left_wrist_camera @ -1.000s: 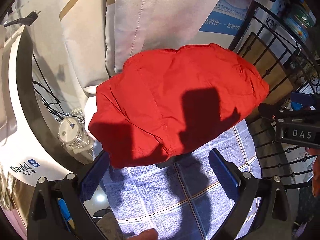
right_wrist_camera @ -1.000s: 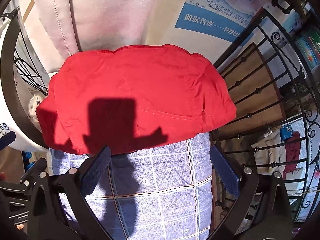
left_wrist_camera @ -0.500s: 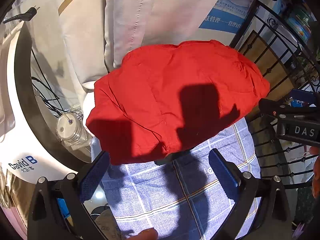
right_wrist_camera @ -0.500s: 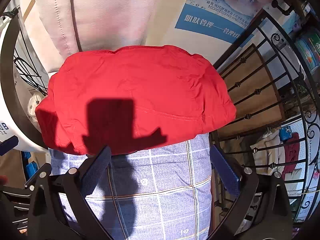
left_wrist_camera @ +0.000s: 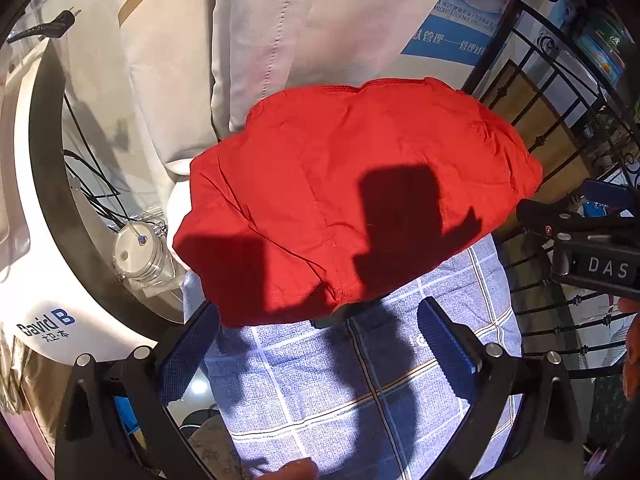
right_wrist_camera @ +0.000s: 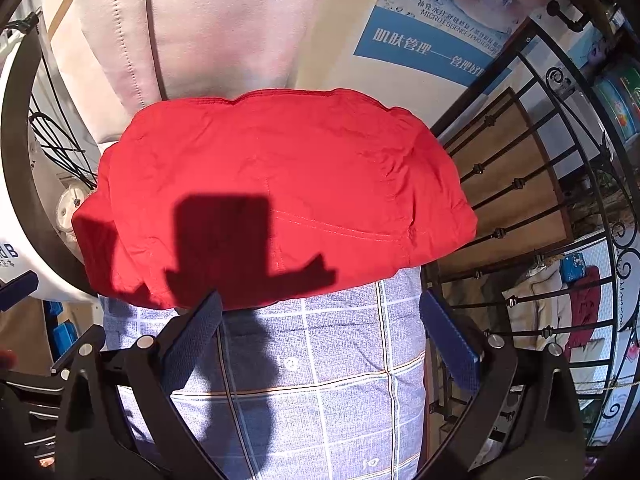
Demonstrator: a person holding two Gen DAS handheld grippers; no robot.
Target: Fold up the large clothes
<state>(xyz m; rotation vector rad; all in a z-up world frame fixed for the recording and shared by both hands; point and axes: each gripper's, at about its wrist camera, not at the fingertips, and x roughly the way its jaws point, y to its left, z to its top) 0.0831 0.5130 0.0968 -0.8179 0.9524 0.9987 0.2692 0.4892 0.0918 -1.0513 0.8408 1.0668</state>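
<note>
A folded red garment (left_wrist_camera: 360, 196) (right_wrist_camera: 276, 196) lies on the far end of a blue checked cloth (left_wrist_camera: 360, 384) (right_wrist_camera: 320, 368), at twelve o'clock from both tongs. The left gripper (left_wrist_camera: 320, 352) and right gripper (right_wrist_camera: 320, 340) hover side by side over the checked cloth, jaws spread wide and holding nothing, their shadows falling on the garment. A black iron railing (right_wrist_camera: 520, 184) stands at three o'clock, a white machine (left_wrist_camera: 24, 240) at nine, and a beige coat (right_wrist_camera: 208, 28) hangs beyond.
</note>
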